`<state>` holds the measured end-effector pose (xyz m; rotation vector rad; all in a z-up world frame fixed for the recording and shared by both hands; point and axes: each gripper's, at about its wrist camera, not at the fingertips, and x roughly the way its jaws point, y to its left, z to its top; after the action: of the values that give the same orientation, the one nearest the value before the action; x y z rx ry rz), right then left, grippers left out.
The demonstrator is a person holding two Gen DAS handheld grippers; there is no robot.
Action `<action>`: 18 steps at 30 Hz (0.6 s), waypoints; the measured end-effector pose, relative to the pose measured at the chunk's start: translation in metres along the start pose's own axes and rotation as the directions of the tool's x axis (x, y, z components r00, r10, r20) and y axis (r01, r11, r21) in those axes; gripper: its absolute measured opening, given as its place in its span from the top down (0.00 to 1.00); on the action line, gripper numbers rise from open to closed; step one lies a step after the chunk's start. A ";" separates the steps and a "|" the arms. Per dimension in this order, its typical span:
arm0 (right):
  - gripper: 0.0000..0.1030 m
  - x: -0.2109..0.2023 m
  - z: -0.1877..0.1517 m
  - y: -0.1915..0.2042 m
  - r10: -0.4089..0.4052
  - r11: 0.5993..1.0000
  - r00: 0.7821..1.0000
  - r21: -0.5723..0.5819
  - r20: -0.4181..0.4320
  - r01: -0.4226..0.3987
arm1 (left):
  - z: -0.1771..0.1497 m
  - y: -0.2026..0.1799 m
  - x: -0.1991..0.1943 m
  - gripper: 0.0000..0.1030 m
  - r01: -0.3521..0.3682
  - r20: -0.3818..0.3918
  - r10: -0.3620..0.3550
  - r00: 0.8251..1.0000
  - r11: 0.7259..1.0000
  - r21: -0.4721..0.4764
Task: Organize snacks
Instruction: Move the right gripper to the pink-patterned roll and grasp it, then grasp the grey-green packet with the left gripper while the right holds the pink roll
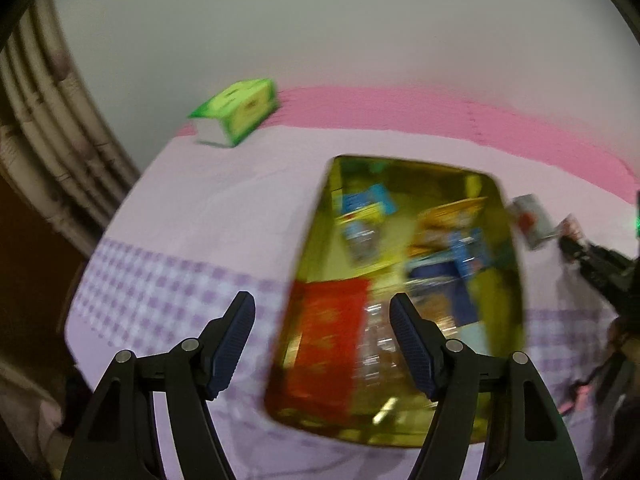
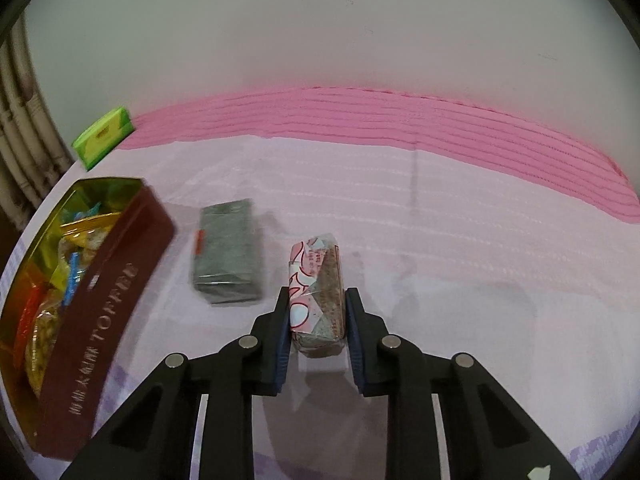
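A gold-lined toffee tin lies open on the pale tablecloth, holding several snack packets, a red one nearest. My left gripper is open and empty, hovering above the tin's near left edge. In the right wrist view the tin shows its brown wall at the left. My right gripper is shut on a pink-and-white wrapped snack bar, seen small at the right in the left wrist view. A grey-green wrapped snack lies on the cloth between the tin and the held bar.
A green box sits at the table's far left corner, also in the right wrist view. A pink mat runs along the back against the white wall. Pipes stand at the left.
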<state>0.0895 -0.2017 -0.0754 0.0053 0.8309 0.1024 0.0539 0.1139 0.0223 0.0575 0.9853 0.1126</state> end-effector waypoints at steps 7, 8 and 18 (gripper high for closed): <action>0.78 -0.012 -0.009 -0.062 -0.123 0.990 0.992 0.070 0.009 0.122 | 0.027 -0.068 -0.002 0.32 0.141 -0.021 -0.140 0.990 0.987 0.072; 0.78 -0.014 -0.010 -0.069 -0.133 0.988 0.991 0.084 0.009 0.132 | 0.031 -0.079 0.000 0.32 0.160 -0.031 -0.158 0.987 0.984 0.078; 0.77 -0.021 -0.017 -0.098 -0.179 0.975 0.984 0.137 0.001 0.177 | 0.056 -0.159 0.016 0.32 0.246 -0.080 -0.237 0.968 0.961 0.127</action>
<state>0.0716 -0.3022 -0.0754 0.0597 0.8199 -0.1235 0.1204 -0.0421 0.0242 0.0586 1.0561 -0.1786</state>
